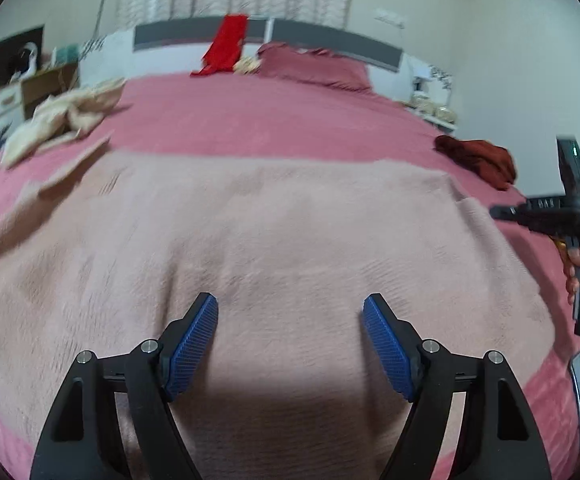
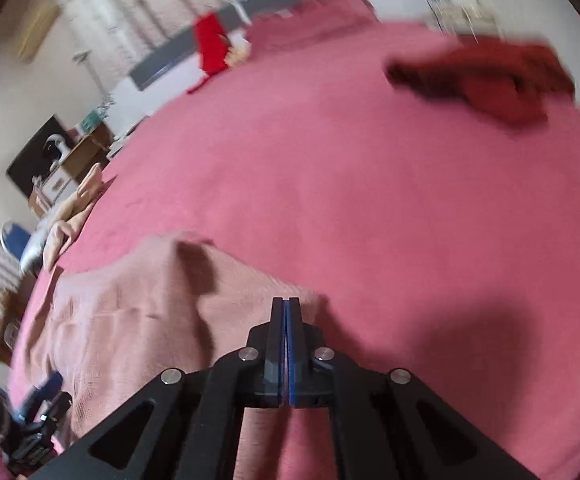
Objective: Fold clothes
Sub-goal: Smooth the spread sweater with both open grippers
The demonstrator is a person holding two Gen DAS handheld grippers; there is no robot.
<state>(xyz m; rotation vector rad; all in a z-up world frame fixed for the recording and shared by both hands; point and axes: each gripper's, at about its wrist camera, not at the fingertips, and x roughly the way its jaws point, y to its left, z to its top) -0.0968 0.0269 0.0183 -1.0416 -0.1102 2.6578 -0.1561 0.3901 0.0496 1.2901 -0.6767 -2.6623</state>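
Two grippers over a bed with a pink-red quilted cover (image 1: 290,120). Pale pink fuzzy garment (image 1: 250,240) spread flat on the near half of the bed, filling most of the left wrist view. Left gripper (image 1: 290,312) poised just above the garment's near middle, blue-padded fingers (image 1: 194,344) spread wide, nothing between them. Right gripper (image 2: 286,308) at the garment's right edge (image 2: 250,280), fingers pressed together; whether cloth is caught between them, cannot tell. Dark red crumpled garment (image 1: 477,160) near the bed's right edge, well apart. Heap of cream-coloured clothes (image 1: 62,120) at the far left. Bright red cloth (image 1: 226,44) draped against the grey-and-white headboard (image 1: 329,40), beside a pink-red pillow (image 1: 313,64).
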